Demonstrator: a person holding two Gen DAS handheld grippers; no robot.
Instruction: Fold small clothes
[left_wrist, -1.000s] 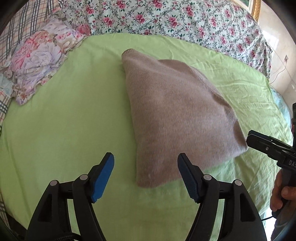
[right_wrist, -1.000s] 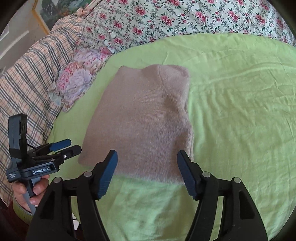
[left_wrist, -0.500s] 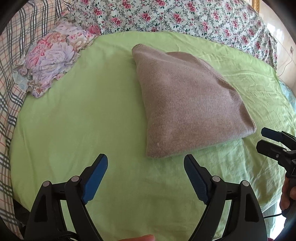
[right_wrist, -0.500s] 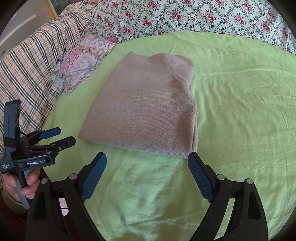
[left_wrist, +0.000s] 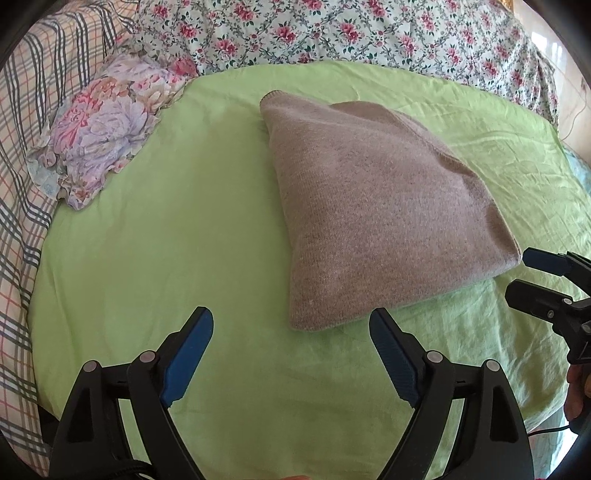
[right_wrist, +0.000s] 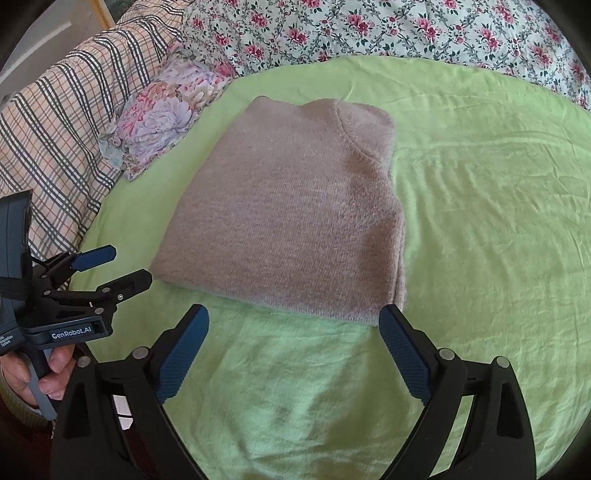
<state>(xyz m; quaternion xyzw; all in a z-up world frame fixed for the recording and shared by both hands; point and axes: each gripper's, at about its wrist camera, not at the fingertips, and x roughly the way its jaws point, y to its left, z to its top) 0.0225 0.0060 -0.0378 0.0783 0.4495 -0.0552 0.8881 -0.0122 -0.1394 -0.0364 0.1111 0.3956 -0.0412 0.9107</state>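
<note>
A folded taupe knit sweater (left_wrist: 376, 221) (right_wrist: 295, 221) lies flat on the green sheet (left_wrist: 166, 240) (right_wrist: 480, 221). My left gripper (left_wrist: 290, 320) is open and hovers just short of the sweater's near left corner, holding nothing. My right gripper (right_wrist: 294, 312) hangs before the near right edge; its jaws are opening and nothing is between them. Each gripper also shows in the other's view: the right gripper (left_wrist: 521, 273) beside the sweater's right corner, the left gripper (right_wrist: 129, 264) beside the left corner, both apart from the cloth.
A flowered pillow (left_wrist: 103, 129) (right_wrist: 166, 114) rests at the sheet's far left. Behind it a plaid blanket (left_wrist: 22, 110) and a floral quilt (left_wrist: 332, 29) border the sheet. A hand (right_wrist: 51, 373) grips the left gripper's handle.
Both grippers have drawn back from the sweater's near edge and their jaws have spread wider. The sweater corners that lay between the pads are now free.
</note>
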